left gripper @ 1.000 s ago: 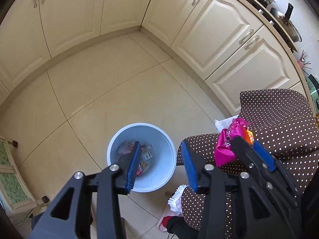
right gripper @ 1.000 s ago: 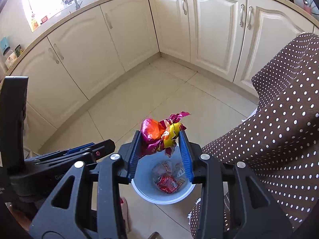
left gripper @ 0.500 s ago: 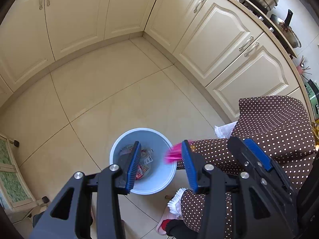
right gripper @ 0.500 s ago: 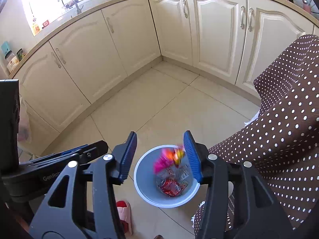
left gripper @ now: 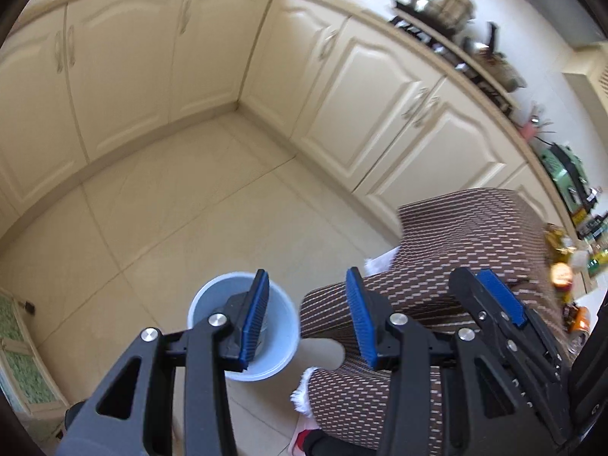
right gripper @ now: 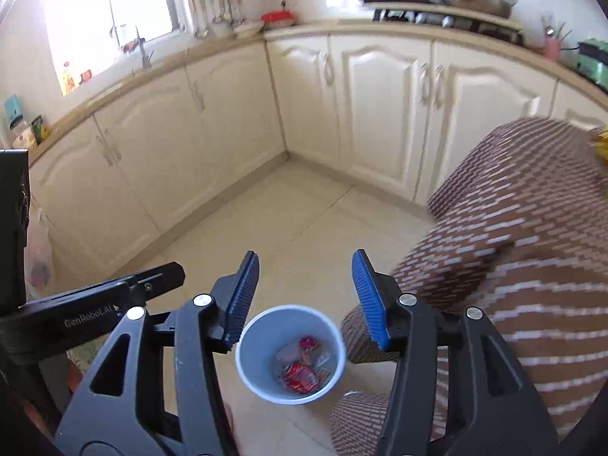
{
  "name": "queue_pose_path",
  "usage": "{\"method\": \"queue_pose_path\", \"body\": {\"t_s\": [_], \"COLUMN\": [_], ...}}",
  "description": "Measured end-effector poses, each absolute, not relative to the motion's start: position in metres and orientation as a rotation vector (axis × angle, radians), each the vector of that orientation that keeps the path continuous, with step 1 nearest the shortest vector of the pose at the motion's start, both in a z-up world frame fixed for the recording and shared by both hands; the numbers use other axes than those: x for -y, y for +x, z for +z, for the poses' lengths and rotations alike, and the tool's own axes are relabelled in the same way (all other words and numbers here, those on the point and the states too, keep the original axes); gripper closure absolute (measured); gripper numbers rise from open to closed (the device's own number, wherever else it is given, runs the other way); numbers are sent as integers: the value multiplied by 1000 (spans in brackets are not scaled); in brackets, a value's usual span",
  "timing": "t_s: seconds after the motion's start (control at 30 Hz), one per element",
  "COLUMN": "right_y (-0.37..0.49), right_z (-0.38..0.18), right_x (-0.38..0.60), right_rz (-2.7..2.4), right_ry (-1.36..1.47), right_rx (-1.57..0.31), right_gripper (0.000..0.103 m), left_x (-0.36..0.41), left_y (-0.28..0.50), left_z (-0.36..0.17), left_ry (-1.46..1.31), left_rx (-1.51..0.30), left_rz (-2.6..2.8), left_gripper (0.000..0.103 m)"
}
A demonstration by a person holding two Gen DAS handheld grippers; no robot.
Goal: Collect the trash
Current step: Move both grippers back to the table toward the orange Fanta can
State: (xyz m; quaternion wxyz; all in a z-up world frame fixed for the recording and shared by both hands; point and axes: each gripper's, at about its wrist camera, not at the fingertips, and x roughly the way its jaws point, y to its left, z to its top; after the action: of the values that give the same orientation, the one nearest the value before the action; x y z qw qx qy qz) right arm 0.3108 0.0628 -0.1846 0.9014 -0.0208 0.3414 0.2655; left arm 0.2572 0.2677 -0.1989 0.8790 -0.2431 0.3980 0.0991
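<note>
Both tongs, left (left gripper: 304, 304) and right (right gripper: 304, 296), gape empty above the bin (right gripper: 266, 326) beside the dotted cloth (right gripper: 513, 247)

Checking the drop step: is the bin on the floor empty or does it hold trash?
It holds trash. The pale blue bin stands upright, with red and pink wrappers lying at its bottom.

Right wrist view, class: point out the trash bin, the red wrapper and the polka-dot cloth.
trash bin (right gripper: 249, 345): right wrist view, inner wall.
red wrapper (right gripper: 298, 375): right wrist view, middle.
polka-dot cloth (right gripper: 532, 228): right wrist view, top fold.
</note>
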Motion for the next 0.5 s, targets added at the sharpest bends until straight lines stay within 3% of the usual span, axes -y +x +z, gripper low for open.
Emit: {"method": "queue_pose_path", "body": {"t_s": [0.3,0.5], "right_y": [278,265], "right_z": [-111,-91], "right_x": [72,206], "right_rz": [359,125], "right_ry": [25,184], "right_rx": [-534,-466], "right_gripper": [48,46], "left_x": [-144,-52], "left_y": [266,287], "left_z": [-122,-105], "left_ry": [-346,-225], "left_rx": [-712,-705], "left_rz": [18,-106], "left_gripper": [54,52]}}
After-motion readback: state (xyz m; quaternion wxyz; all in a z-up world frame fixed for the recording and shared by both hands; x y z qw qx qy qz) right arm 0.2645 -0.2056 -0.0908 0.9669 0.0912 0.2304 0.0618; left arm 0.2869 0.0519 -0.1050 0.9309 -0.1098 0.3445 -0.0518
